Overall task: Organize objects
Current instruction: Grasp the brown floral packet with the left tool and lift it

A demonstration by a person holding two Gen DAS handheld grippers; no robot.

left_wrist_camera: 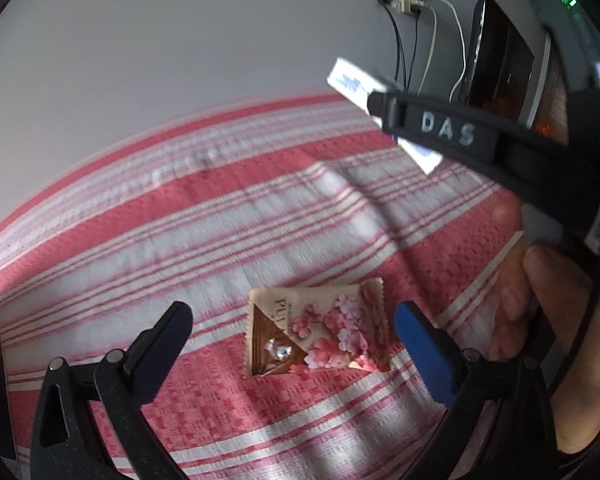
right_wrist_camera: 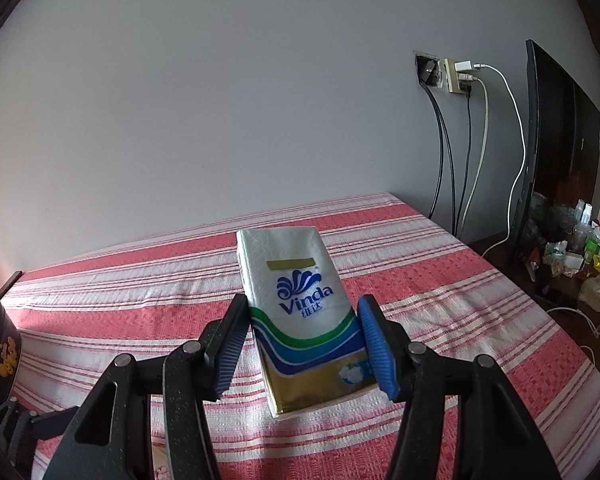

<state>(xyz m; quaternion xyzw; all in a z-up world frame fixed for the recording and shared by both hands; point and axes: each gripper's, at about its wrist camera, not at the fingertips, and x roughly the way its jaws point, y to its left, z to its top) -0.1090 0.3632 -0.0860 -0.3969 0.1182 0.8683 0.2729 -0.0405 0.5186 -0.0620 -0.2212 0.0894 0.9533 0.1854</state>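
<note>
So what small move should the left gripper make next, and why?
Probably lower the left gripper over the flat floral sachet and close. Its jaws stand open with the sachet lying between them on the red-and-white striped cloth, while the right gripper already holds the white-and-blue tissue pack.

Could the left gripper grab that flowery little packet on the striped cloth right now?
Probably yes. The left gripper is open with the flowery packet lying flat on the striped cloth between its fingers, nothing covering it. The right gripper, holding the tissue pack, is off to the side.
</note>
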